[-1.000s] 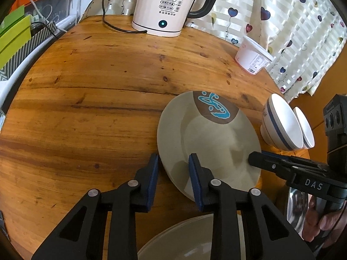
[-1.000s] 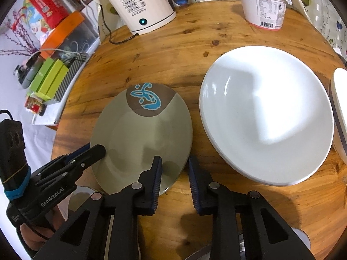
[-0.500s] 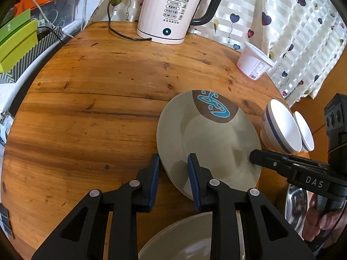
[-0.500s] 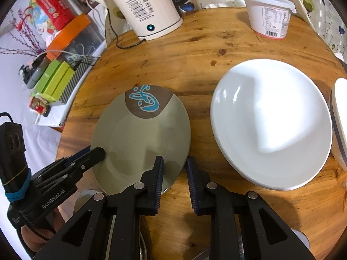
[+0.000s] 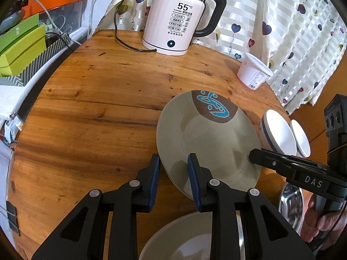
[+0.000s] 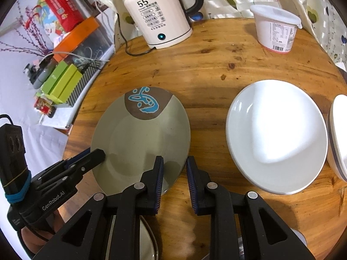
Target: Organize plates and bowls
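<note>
Grey-green plate (image 5: 208, 143): both hand-held grippers, left (image 5: 173, 162) and right (image 6: 174, 164), clamp opposite rims; lift level, together.

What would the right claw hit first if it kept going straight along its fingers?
Most likely the near rim of the grey plate, already between the right claw fingers. Beyond that lies bare table, then the kettle. Depth is hard to judge here.

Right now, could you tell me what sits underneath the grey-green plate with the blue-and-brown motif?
The grey-green plate with the blue-and-brown motif hangs tilted, both tongs gripping its rim. Beneath it only the round wooden table shows; the part that the plate covers cannot be seen.
</note>
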A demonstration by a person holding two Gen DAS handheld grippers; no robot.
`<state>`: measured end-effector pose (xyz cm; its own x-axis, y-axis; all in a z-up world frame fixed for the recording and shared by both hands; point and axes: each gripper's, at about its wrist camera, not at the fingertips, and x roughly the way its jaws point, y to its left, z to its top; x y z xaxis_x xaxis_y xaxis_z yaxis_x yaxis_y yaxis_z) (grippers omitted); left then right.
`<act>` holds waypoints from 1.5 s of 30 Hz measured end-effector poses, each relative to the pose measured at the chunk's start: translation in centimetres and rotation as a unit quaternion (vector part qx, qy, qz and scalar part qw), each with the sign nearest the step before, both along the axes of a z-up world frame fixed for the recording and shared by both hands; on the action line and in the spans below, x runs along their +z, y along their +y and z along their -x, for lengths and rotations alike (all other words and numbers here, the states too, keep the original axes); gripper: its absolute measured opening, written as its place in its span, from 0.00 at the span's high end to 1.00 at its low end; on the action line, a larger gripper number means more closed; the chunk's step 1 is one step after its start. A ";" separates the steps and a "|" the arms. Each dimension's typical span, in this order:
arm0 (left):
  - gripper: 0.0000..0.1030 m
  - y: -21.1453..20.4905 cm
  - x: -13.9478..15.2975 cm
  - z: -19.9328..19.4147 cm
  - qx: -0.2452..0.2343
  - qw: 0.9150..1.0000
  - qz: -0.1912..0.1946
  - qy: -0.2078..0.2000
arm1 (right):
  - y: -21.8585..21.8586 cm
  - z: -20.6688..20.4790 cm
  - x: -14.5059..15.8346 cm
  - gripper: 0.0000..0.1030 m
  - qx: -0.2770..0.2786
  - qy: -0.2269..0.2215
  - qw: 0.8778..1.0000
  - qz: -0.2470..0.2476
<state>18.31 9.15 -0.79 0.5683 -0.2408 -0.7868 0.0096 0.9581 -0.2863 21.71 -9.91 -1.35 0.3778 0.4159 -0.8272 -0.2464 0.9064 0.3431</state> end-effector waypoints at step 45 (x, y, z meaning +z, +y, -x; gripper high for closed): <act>0.74 0.2 0.6 13.3 0.062 0.998 0.009 0.002 | 0.8 10.3 0.8 0.80 0.064 -0.002 0.998 0.003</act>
<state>5.03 9.36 -0.20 0.5909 -0.1839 -0.7855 -0.1097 0.9463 -0.3040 11.37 -9.13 -0.52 0.3248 0.4560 -0.8286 -0.3612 0.8695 0.3369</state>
